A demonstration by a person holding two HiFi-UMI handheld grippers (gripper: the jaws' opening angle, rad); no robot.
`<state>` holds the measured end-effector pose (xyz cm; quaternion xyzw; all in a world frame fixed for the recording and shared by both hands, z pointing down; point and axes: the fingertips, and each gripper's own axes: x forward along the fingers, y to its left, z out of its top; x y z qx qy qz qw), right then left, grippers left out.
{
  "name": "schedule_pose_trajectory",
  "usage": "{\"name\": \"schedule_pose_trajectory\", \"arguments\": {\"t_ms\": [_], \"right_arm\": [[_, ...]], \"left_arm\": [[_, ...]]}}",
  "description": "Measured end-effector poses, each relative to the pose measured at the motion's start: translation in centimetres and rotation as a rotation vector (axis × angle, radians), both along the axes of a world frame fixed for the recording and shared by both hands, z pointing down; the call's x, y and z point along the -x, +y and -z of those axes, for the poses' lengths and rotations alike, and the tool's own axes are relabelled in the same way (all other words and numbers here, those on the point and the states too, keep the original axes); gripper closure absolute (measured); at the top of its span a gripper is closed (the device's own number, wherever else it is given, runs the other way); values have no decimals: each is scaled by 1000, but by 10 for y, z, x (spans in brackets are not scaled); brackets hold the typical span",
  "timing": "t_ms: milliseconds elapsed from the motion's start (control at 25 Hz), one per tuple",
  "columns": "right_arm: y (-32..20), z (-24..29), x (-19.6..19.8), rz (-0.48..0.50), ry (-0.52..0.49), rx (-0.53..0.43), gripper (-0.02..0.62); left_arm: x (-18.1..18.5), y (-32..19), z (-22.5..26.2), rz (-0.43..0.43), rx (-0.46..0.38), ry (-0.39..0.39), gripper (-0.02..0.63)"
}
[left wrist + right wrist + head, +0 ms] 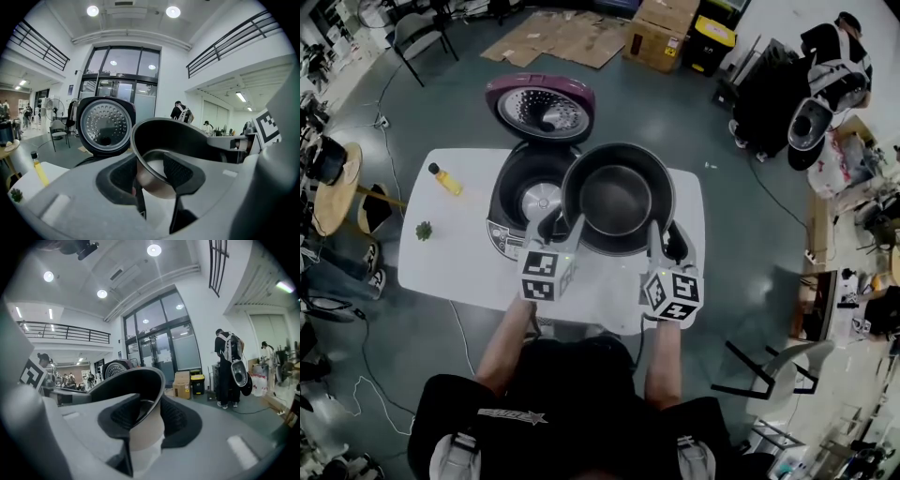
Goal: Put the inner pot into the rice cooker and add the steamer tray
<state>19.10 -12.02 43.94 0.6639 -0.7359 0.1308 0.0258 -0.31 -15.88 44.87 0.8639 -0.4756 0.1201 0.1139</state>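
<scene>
The dark inner pot (617, 197) hangs above the white table (441, 253), just right of the open rice cooker (517, 202), whose lid (540, 108) stands tipped back. My left gripper (565, 228) is shut on the pot's near-left rim and my right gripper (661, 242) on its near-right rim. In the left gripper view the jaws (154, 171) pinch the pot's rim (140, 145), with the cooker lid (104, 124) behind. The right gripper view shows its jaws (145, 413) clamped over the pot wall (140, 380). The cooker's cavity (539, 197) stands empty.
A yellow bottle (445, 178) and a small green plant (424, 230) sit on the table's left part. A round wooden table (337, 187) stands to the left. Cardboard boxes (661, 33) and a person (834, 56) are farther back, and a chair (750, 375) stands at the right.
</scene>
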Motion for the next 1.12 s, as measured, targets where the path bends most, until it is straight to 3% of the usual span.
{"name": "schedule_pose_trajectory", "arguments": {"t_ms": [1120], "right_arm": [[-57, 21, 141, 140, 6, -32, 457]], "left_arm": [[144, -33, 24, 151, -47, 19, 425]]}}
